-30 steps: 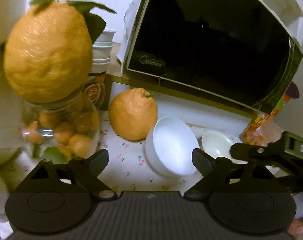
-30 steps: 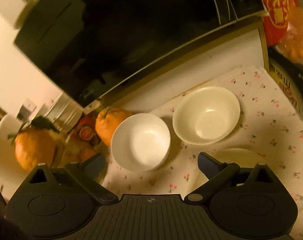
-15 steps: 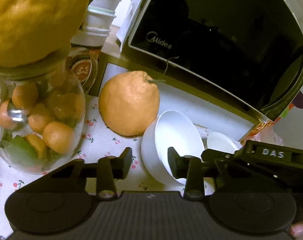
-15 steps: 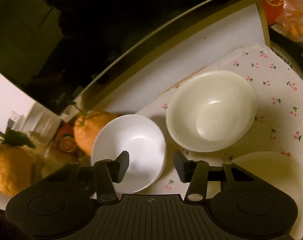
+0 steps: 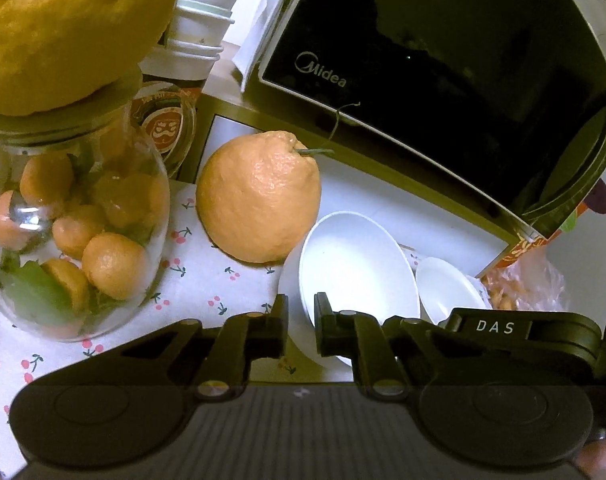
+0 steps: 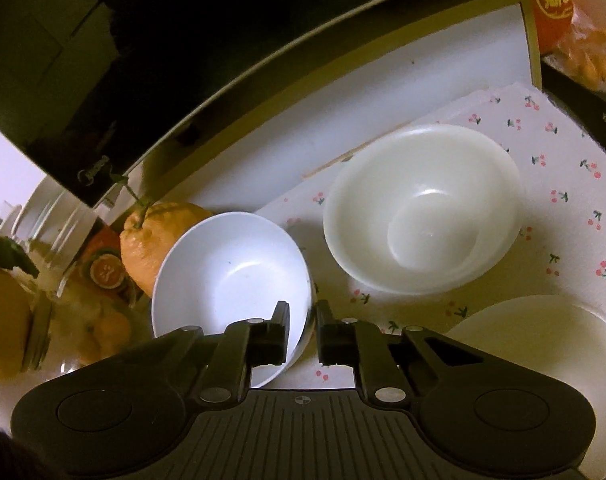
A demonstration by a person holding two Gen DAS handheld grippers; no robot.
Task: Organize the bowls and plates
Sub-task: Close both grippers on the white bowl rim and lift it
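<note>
Between the jaws of the left tongs (image 5: 301, 322): one side of the rim of the small glossy white bowl (image 5: 359, 264), pinched. Between the jaws of the right tongs (image 6: 303, 322): the opposite side of the same rim, also pinched. Both pairs just closed down onto that thin wall. Small glossy white bowl apparently not yet lifted off the surface.

Likely trouble from here:
- Two grips on one light, slick rim. Risk of twisting or slipping out if raised unevenly or pulled apart.
- Just beyond the left tongs, touching or nearly touching the bowl: large bumpy orange citrus fruit (image 5: 259, 196). Easily set rolling by a sideways drag.
- Left of the left tongs: clear glass jar of small oranges (image 5: 75, 240), with a big yellow citrus (image 5: 63, 28) perched on its lid. Top-heavy, so worth a wide berth.
- Ahead and right of the right tongs: wider cream-white bowl (image 6: 423, 208). Probable nesting target; hard contact and chipping if dropped in rather than lowered.
- Right of the right tongs, partly under their body: flat cream plate (image 6: 543, 340). Little room for a swing that way.

Surface: white cloth with small cherry print (image 5: 207, 276), laid over a pale top. Crowded.

Room: black glass-fronted microwave (image 5: 443, 60) close behind everything. Dim, yellowish light.
</note>
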